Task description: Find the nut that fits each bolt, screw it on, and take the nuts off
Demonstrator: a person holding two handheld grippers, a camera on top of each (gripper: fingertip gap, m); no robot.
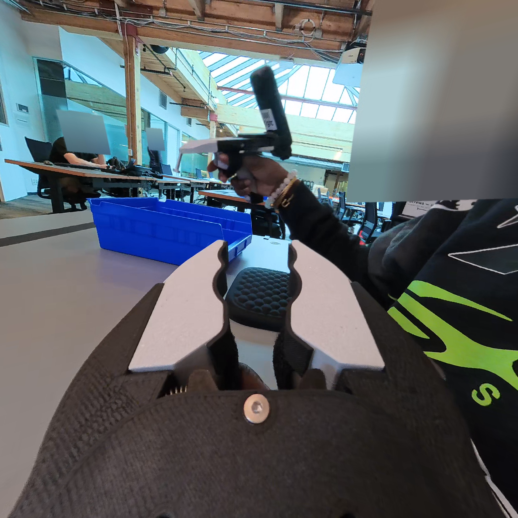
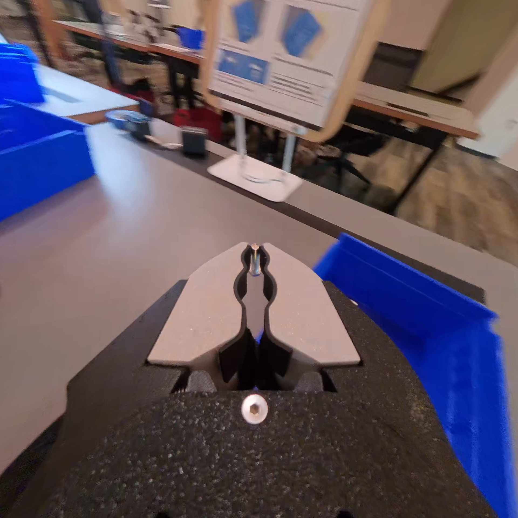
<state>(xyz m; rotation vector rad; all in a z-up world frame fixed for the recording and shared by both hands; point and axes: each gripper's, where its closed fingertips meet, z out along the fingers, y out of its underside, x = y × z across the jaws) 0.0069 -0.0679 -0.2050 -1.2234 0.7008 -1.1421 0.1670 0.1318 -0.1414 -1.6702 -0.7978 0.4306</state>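
My right gripper [image 2: 255, 246] is shut on a small silver bolt [image 2: 255, 262], which stands upright between the fingertips above the grey table. In the left wrist view the right gripper [image 1: 179, 159] is raised high in a person's hand, above the table. My left gripper [image 1: 256, 246] is open and empty, low over the table, with a black textured pad [image 1: 259, 294] showing between its fingers. No nut is visible in either view.
A blue bin [image 1: 168, 227] stands on the grey table [image 1: 56, 294] ahead of the left gripper. In the right wrist view blue bins stand at the left [image 2: 36, 157] and right [image 2: 420, 322]. A sign on a white stand [image 2: 269, 179] stands at the table's far edge. The person's sleeve [image 1: 350, 252] is on the right. The left gripper's tips are roughly 25 cm from the right gripper's.
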